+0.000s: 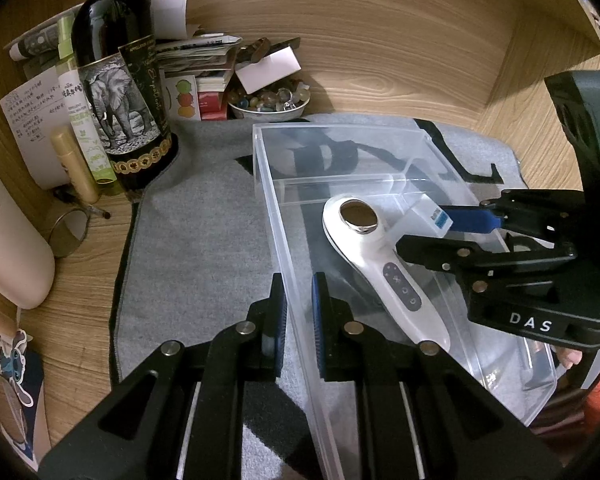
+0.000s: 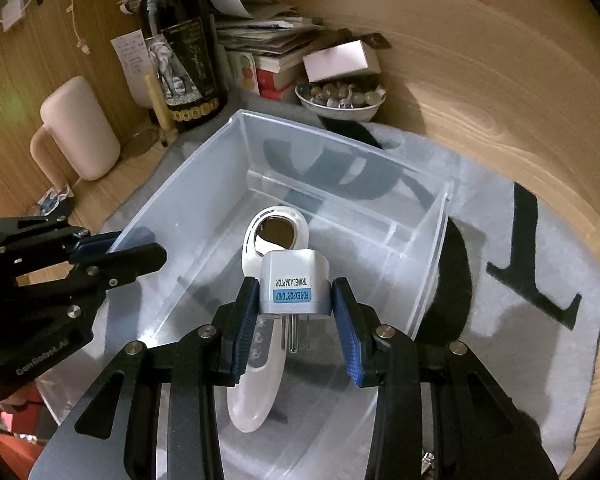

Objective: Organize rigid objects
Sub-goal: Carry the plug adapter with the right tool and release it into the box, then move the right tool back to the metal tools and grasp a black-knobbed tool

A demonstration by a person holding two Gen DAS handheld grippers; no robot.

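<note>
Left wrist view: the left hand-held gripper [image 1: 299, 320] straddles the near-left wall of the clear plastic bin [image 1: 276, 216], one pad on each side of it; the pads stand close to the wall, but whether they press it cannot be told; the bin rests on a grey mat [image 1: 196, 240] spread over the wooden counter [image 1: 400, 76]; a white handheld device [image 1: 374, 262] with a round metal head lies flat inside the bin, head toward the far divider; the right hand-held gripper [image 1: 440, 232] reaches in from the right above the bin, pinching a white travel adapter [image 1: 426, 216] just beside the device's head; a dark wine bottle [image 1: 120, 80] with an elephant label stands at the far left of the mat; a bowl of stones [image 1: 269, 102] sits behind the bin against stacked papers.

Right wrist view: the right hand-held gripper [image 2: 296, 316] clamps the travel adapter [image 2: 292, 284] between its blue pads [image 2: 246, 320], label facing the camera, metal pins pointing down; the adapter hangs over the handheld device [image 2: 260, 320], which lies on the floor of the bin [image 2: 172, 184]; contact between adapter and device cannot be told; the left hand-held gripper [image 2: 112, 256] sits at the bin's left wall; a cream mug [image 2: 80, 128] stands on the counter left of the bin; the wine bottle [image 2: 180, 48] and the bowl of stones [image 2: 340, 98] stand behind it.
</note>
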